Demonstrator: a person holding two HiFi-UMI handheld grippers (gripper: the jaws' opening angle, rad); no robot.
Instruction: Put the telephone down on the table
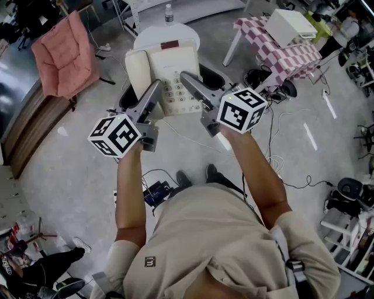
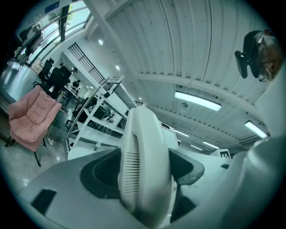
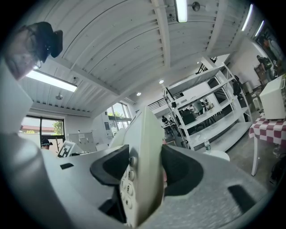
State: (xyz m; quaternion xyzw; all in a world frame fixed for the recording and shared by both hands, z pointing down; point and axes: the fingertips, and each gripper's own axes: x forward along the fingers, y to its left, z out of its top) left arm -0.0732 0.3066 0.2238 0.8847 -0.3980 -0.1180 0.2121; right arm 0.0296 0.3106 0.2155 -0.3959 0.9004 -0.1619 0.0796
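The person is holding the telephone point(image 1: 172, 73) up in front of the round white tabletop point(image 1: 149, 36), both sets of jaws gripping it: left gripper point(image 1: 153, 92) on the handset point(image 2: 145, 165) side, right gripper point(image 1: 190, 82) on the keypad edge. It's mid-carry, I'd say, and next needs lowering level onto the tabletop

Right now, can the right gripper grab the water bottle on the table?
Probably not. The right gripper is shut on the telephone, and the water bottle stands at the far edge of the table, beyond it.
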